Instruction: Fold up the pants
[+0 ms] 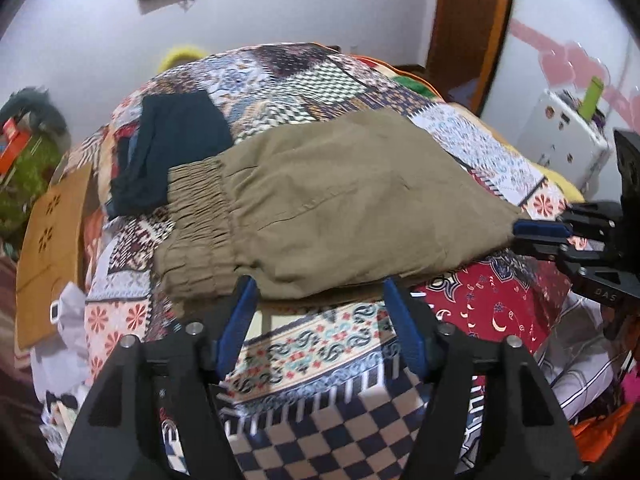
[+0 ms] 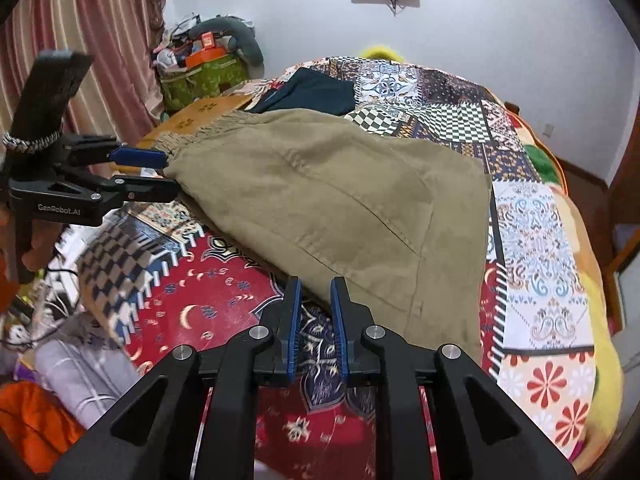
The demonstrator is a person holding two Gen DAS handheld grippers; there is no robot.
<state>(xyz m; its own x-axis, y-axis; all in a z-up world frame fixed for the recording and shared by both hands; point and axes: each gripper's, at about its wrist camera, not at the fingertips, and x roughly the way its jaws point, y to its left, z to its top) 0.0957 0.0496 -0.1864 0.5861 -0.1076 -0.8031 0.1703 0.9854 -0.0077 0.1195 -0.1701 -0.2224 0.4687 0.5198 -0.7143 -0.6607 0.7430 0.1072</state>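
**Fig.: both wrist views, khaki pants on bed.**

(a) Left wrist view. Pants (image 1: 340, 200) lie folded across centre of frame on a patchwork bedspread (image 1: 320, 360). The elastic waistband (image 1: 196, 220) is gathered at centre left, and the far end tapers to a point at the right edge. Left gripper (image 1: 320, 312), bottom centre, has its jaws wide apart. The blue pads (image 1: 240, 320) sit at the near edge of the pants w/o pressing on the cloth. Right gripper (image 1: 524, 236) enters from the right edge. Its jaws are nearly together and pinch the tapered corner of the pants, which looks drawn toward the tips.

(b) Right wrist view. Same pants fill the centre and run from upper left to lower right. The near hem reaches the fingertips at bottom centre, w/ only a narrow gap between the pads and khaki cloth visible at the tips. Left gripper appears at left, fingers spread above and below the waistband corner.

(c) Surroundings. A dark folded garment (image 1: 176, 140) lies at upper left in (a), beside the waistband; overlap can't be told. A striped curtain (image 2: 80, 40) hangs at upper left in (b).
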